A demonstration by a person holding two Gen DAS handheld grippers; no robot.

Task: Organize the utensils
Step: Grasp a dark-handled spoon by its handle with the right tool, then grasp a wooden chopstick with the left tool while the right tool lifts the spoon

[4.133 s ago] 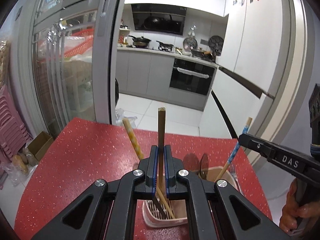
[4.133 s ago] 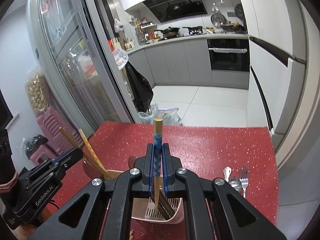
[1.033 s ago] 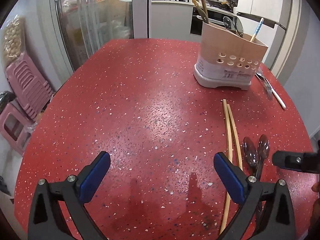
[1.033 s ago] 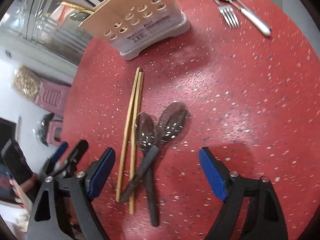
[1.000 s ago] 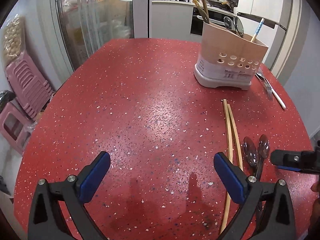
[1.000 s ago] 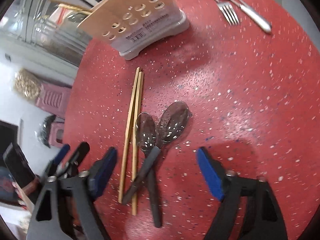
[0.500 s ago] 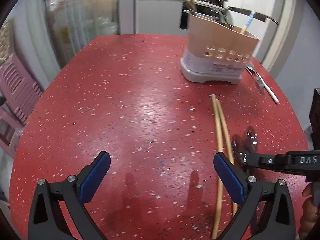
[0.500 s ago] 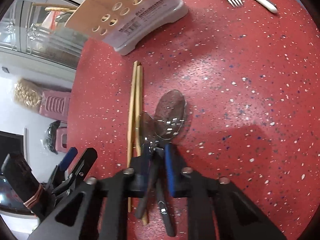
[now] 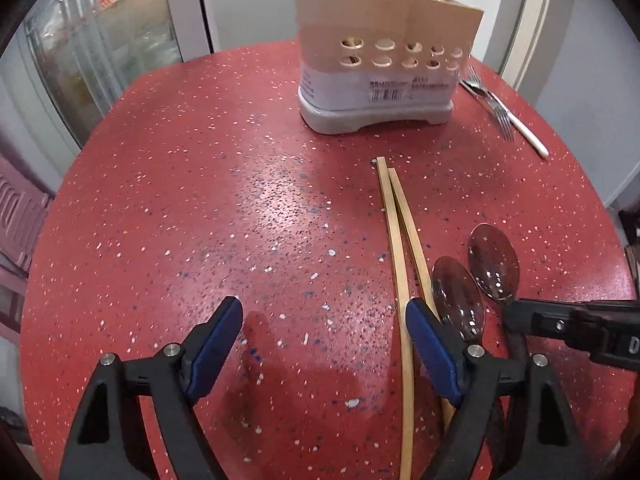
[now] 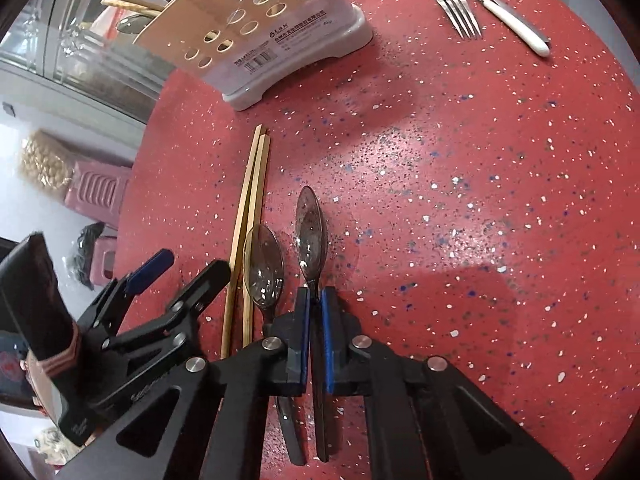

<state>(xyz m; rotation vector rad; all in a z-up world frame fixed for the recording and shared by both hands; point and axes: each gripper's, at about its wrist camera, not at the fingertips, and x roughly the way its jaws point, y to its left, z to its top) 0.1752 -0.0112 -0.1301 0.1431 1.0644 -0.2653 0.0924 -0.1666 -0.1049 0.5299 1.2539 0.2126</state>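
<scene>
A beige utensil holder (image 9: 384, 56) with round holes stands at the far side of the red speckled table (image 9: 200, 200); it also shows in the right wrist view (image 10: 276, 28). Two wooden chopsticks (image 9: 396, 248) (image 10: 250, 208) lie in front of it. Two dark-handled spoons lie beside them. My right gripper (image 10: 314, 300) is shut on the handle of the right spoon (image 10: 311, 232) (image 9: 494, 266). The other spoon (image 10: 264, 264) (image 9: 458, 298) lies on the table. My left gripper (image 9: 324, 328) is open and empty, low over the table, its right finger over the chopsticks.
A fork (image 10: 460, 12) and a white-handled utensil (image 10: 512, 24) lie at the table's far right, also in the left wrist view (image 9: 508, 120). Chopsticks and spoons stand in the holder. Pink stools (image 10: 96, 192) stand beyond the table's left edge.
My right gripper has come down and shut on the right spoon's handle. My left gripper has moved forward and right toward the chopsticks and narrowed a little.
</scene>
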